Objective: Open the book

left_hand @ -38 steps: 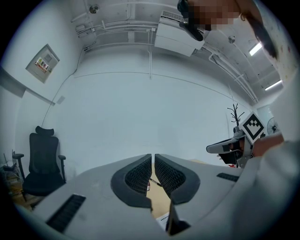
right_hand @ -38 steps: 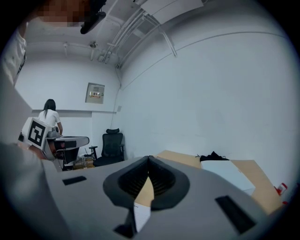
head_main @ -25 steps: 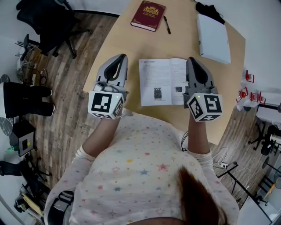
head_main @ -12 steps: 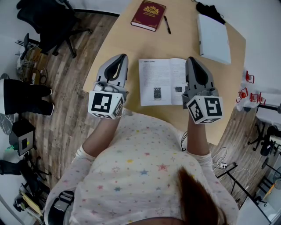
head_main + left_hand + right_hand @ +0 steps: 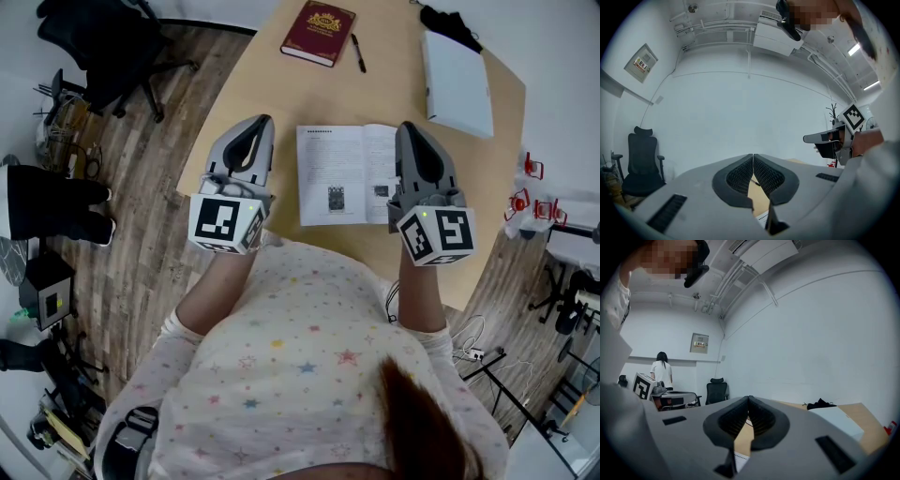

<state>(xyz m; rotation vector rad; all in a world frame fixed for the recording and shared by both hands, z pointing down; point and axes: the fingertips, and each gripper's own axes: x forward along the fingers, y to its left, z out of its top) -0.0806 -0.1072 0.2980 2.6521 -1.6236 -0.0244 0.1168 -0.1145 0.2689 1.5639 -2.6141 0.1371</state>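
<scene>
Lowest in the head view is the person's star-print top (image 5: 281, 366), with both arms reaching up the frame. Just above it, the left gripper (image 5: 260, 120) hangs at centre left over the table (image 5: 281, 103), beside the open book (image 5: 342, 175) but clear of it. Its jaws are pressed together with nothing between them. The right gripper (image 5: 410, 127) at centre right is clenched empty too, and it overlaps the book's right-hand page.

The open book lies flat in the middle of the frame with its white pages up, so the opening looks done. It is probably a thin, light paperback with floppy pages. A page would best be pinched at its free outer edge or corner, gently, since paper creases and slides on the smooth wood.

Farther up, a closed red book (image 5: 317, 33) sits at the top centre with a pen (image 5: 357, 53) just to its right. A white case (image 5: 456, 82) lies at the upper right.

Against half a second ago almost nothing differs: both grippers stay put and the same pages show
</scene>
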